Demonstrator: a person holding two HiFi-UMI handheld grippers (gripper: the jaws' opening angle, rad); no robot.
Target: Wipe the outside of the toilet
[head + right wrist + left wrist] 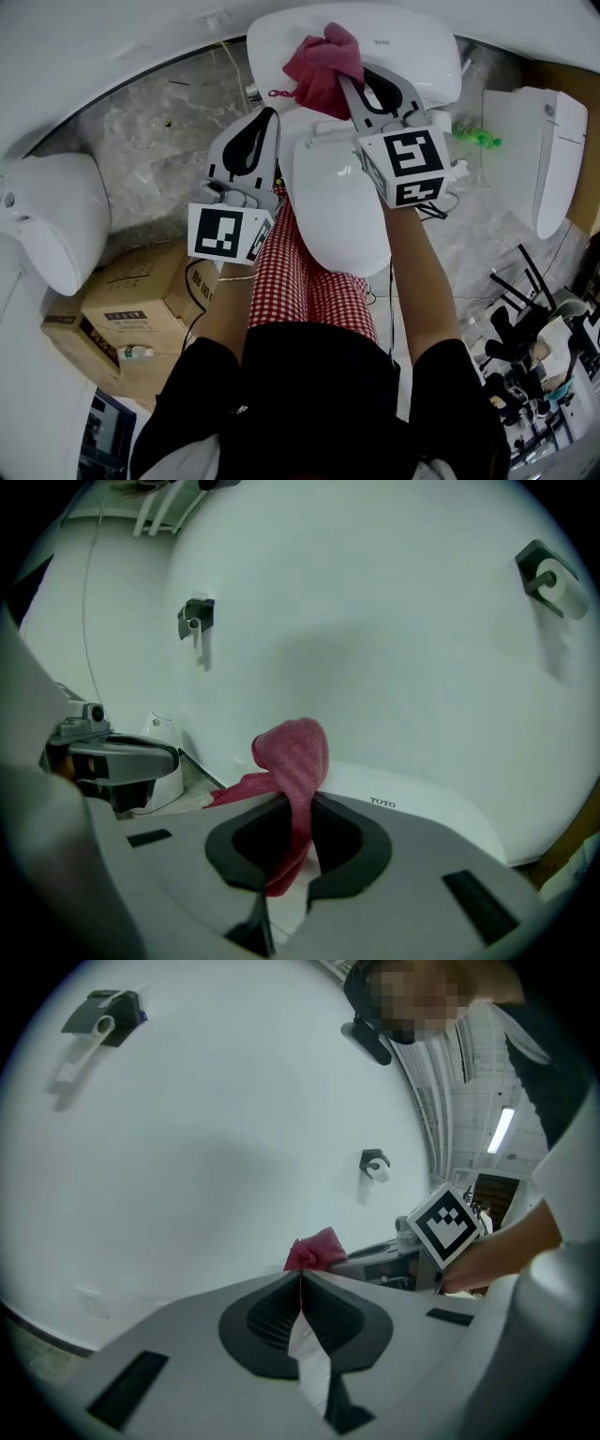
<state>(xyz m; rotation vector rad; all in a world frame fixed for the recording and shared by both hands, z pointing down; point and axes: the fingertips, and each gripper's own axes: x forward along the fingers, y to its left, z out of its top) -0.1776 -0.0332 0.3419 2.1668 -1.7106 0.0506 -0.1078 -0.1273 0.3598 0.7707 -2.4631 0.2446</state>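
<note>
Cloth (323,64) of deep pink sat bunched in the right gripper (354,82), whose jaws were clamped on it above the white tank (422,47) of the toilet (339,211). The right gripper view showed the fabric pinched between the two dark pads, a fold standing up past the tips and a tail trailing to one side. Whether the cloth touched the tank lid could not be told. The left gripper (270,117) was held just beside the toilet's left flank, near the back of the closed seat lid. Its jaws were pressed together at the tips with nothing between them. A person in a black top and red-checked trousers (305,281) stood close against the front of the bowl, arms reaching forward. Two more white toilets (56,216) (544,150) stood well apart on either side on the grey marbled floor (159,131). A cardboard box (131,300) lay near the person's left leg.
</note>
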